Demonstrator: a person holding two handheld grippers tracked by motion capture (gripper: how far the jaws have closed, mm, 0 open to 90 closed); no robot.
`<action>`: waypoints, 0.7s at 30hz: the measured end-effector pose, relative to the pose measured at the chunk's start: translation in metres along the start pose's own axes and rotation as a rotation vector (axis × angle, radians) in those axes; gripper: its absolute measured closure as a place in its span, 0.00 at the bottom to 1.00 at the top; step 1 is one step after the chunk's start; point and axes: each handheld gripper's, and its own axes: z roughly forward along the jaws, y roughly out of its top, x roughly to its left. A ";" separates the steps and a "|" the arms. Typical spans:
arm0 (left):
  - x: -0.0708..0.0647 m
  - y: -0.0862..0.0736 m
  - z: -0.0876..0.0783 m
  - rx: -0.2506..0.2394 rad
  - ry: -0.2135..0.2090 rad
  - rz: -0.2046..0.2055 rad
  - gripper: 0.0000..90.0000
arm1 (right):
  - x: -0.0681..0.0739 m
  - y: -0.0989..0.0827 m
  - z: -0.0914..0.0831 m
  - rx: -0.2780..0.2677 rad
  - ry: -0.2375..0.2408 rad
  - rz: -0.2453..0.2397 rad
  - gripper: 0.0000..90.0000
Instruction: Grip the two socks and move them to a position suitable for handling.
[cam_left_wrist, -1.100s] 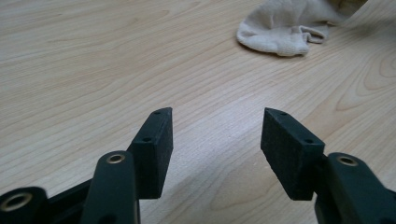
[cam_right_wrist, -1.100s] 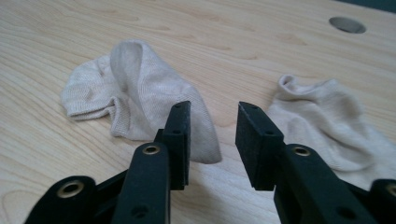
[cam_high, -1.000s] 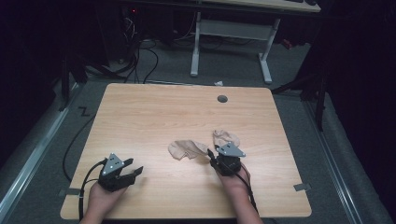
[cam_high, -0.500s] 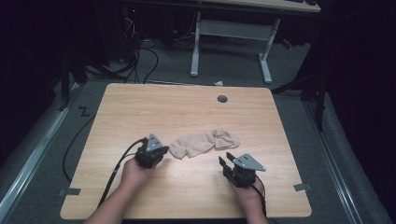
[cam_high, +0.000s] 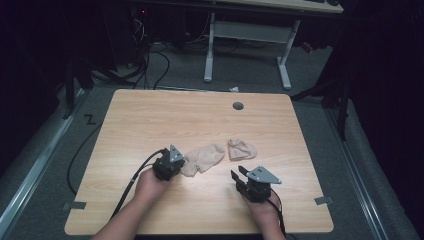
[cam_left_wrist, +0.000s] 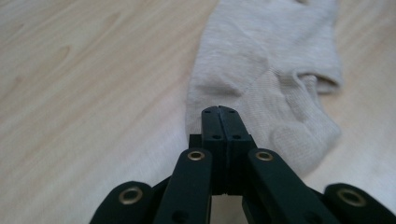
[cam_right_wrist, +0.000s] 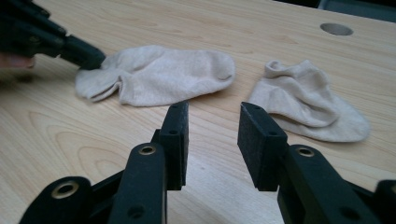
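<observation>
The left claw (cam_high: 176, 162) is clamped on the edge of a flat sock (cam_high: 204, 157). The right claw (cam_high: 239, 175) stands apart over the worktop (cam_high: 150, 115), near a crumpled sock (cam_high: 242, 149).

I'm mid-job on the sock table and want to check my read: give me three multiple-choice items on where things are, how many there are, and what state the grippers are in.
1. Where is the left gripper?
A. at the near end of the flat sock
B. over the table's round hole
C. beside the bunched sock

2. How many socks lie on the table?
A. one
B. two
C. four

3. How does the right gripper stand?
A. shut on the bunched sock
B. shut on nothing
C. open, holding nothing

Answers:
1. A: the high view puts it at that sock's near end, and the right gripper view shows its tip against the sock's edge.
2. B: two beige socks lie apart, one flat and one bunched.
3. C: in the right gripper view its jaws stand apart over bare wood, short of both socks.
</observation>
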 end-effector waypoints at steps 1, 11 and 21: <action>-0.005 -0.006 -0.006 -0.004 -0.006 -0.006 1.00 | 0.001 0.000 0.000 0.001 0.002 -0.002 0.72; -0.055 -0.043 -0.043 -0.067 -0.092 -0.058 1.00 | 0.022 0.000 0.005 0.036 0.086 -0.038 0.80; -0.077 -0.046 -0.051 -0.069 -0.114 0.046 1.00 | 0.053 0.001 0.035 0.194 0.204 -0.108 0.98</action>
